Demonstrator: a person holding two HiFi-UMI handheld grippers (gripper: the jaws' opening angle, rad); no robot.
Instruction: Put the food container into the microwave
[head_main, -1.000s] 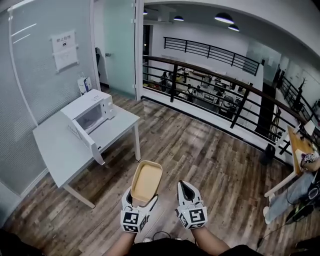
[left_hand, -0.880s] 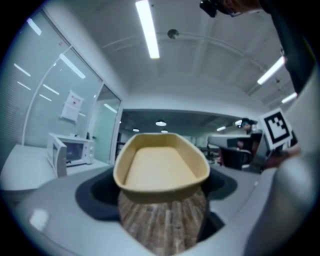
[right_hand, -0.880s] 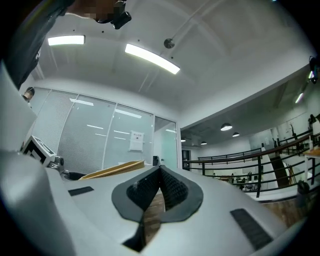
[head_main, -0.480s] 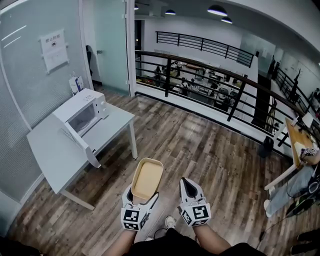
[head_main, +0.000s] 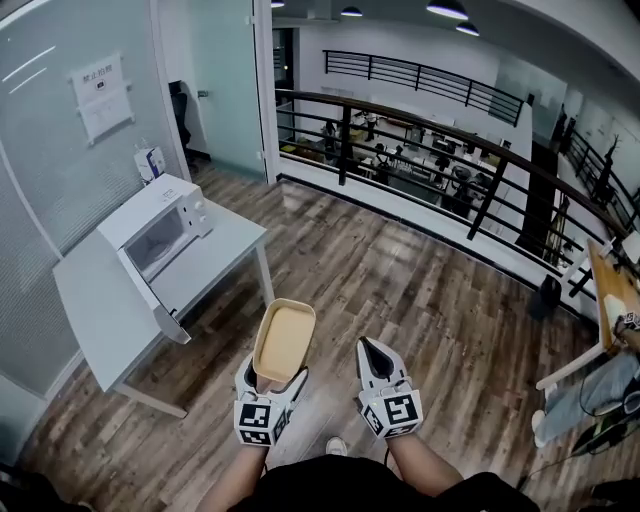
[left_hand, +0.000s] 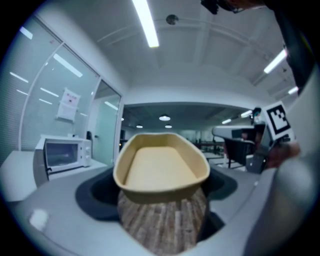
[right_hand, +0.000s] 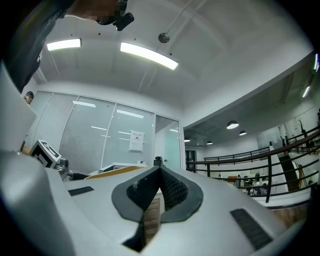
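An empty tan food container (head_main: 284, 342) sticks out forward from my left gripper (head_main: 270, 378), whose jaws stand wide and shut on the container's near end. In the left gripper view the container (left_hand: 161, 167) fills the middle between the jaws of the left gripper (left_hand: 161, 192). The white microwave (head_main: 156, 232) stands on a pale table (head_main: 100, 315) ahead to the left, its door (head_main: 152, 298) swung open toward me. It also shows as the microwave (left_hand: 63, 154) at the left. My right gripper (head_main: 369, 352) is shut and empty, beside the container; its fingertips (right_hand: 160, 171) meet.
A frosted glass wall with a paper notice (head_main: 102, 95) runs behind the table. A small carton (head_main: 148, 163) stands behind the microwave. A black railing (head_main: 440, 150) borders the wood floor (head_main: 400, 280) ahead. A wooden desk (head_main: 612, 290) is at the far right.
The table and microwave have come nearer and sit lower in the head view. Both grippers have shifted slightly left, the container still in the left one and the right one still shut.
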